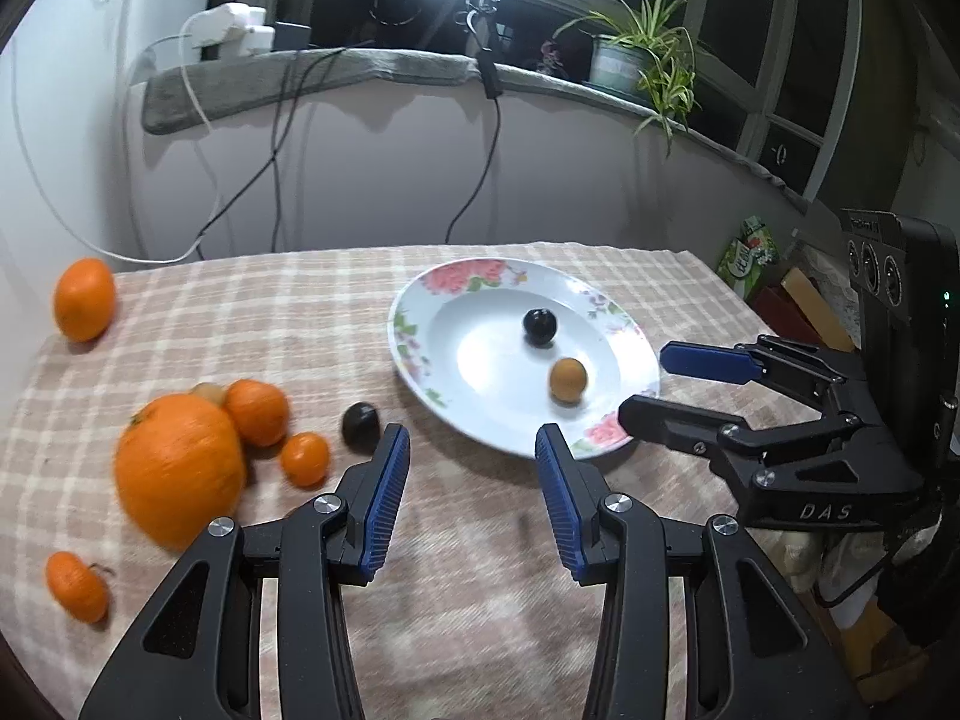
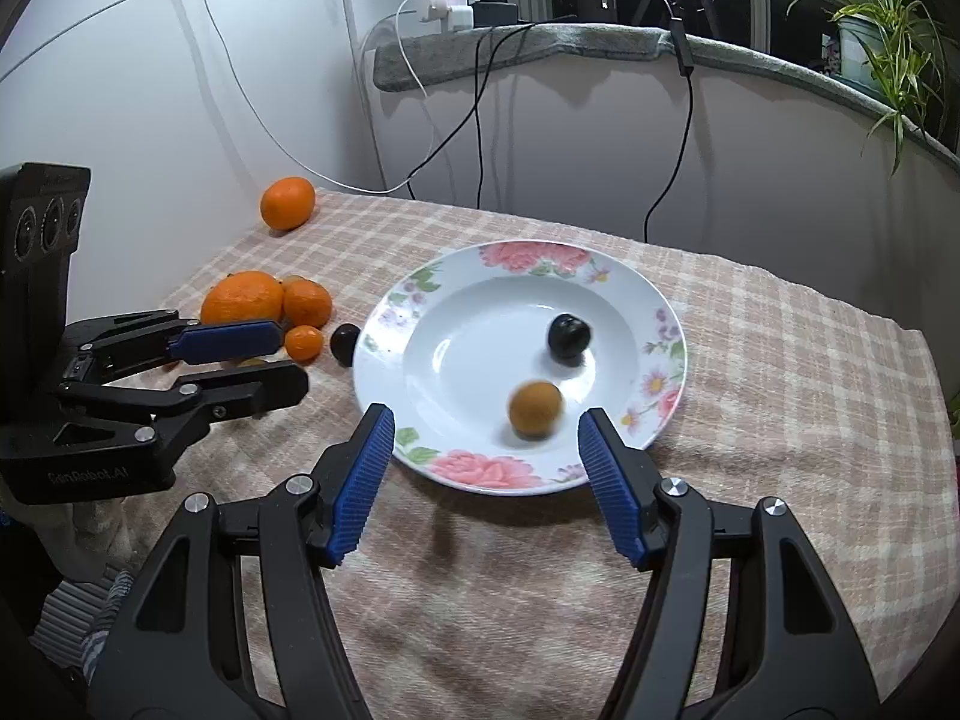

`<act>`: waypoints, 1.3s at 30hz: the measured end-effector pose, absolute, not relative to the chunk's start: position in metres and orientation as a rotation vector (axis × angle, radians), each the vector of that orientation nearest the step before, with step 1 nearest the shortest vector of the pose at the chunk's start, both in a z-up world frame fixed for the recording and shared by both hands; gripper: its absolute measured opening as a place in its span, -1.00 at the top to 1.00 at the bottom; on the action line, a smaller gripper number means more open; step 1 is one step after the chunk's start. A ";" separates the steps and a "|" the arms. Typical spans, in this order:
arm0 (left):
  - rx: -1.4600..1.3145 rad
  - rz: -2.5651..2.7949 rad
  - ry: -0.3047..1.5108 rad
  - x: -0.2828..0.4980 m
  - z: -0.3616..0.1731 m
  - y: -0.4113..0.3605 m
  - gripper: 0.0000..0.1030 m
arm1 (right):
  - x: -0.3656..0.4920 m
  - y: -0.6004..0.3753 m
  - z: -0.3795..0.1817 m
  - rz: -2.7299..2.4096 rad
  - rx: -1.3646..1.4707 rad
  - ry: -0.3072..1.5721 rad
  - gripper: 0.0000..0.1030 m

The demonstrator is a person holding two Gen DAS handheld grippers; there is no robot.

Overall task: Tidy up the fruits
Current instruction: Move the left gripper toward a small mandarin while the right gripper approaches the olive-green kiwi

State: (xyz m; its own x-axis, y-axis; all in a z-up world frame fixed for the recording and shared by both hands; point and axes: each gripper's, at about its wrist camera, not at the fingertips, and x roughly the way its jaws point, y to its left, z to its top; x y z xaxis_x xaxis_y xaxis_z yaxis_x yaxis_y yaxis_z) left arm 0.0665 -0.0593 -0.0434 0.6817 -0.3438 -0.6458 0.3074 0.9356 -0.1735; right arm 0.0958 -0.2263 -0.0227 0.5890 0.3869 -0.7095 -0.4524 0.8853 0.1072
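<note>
A white flowered plate (image 1: pixel 414 354) (image 2: pixel 384 372) lies on the checked cloth. In it are a dark round fruit (image 1: pixel 540 327) (image 2: pixel 568 336) and a small brown-orange fruit (image 1: pixel 568 380) (image 2: pixel 535 409), which looks blurred. My left gripper (image 1: pixel 471 444) (image 2: pixel 294 360) stands open just left of the plate's near rim, with nothing between its pads. The right gripper (image 2: pixel 486 420) (image 1: pixel 648 384) hangs open over the plate's near edge, also holding nothing. Left of the plate lie another dark fruit (image 1: pixel 360 425) (image 2: pixel 345 345), a big orange (image 1: pixel 180 474) (image 2: pixel 243 297) and small mandarins (image 1: pixel 306 459) (image 2: pixel 303 342).
A lone mandarin (image 1: pixel 84 299) (image 2: pixel 288 202) sits at the cloth's far left corner, and another (image 1: pixel 78 587) lies near the front left edge. Cables hang down the wall behind the table. A potted plant (image 1: pixel 636 54) stands on the ledge. Boxes (image 1: pixel 750 258) sit off the table's right side.
</note>
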 end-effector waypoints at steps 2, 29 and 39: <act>-0.053 -0.349 0.730 0.061 -0.042 -0.054 0.18 | 0.094 -0.224 -0.022 0.494 -0.080 0.800 -0.29; -0.098 0.026 0.722 0.006 -0.058 0.078 -0.11 | 0.076 -0.122 -0.031 0.703 -0.221 0.810 -0.59; -0.167 0.033 0.767 0.016 -0.078 0.104 -0.02 | 0.089 -0.098 -0.050 0.744 -0.205 0.874 -0.42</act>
State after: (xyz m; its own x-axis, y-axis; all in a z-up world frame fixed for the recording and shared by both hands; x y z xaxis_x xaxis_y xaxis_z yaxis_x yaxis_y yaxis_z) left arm 0.0160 0.1045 -0.0781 0.7201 -0.0311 -0.6932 -0.0906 0.9862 -0.1383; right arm 0.0887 -0.0978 -0.0497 0.4127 0.5068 -0.7569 -0.6663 0.7345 0.1286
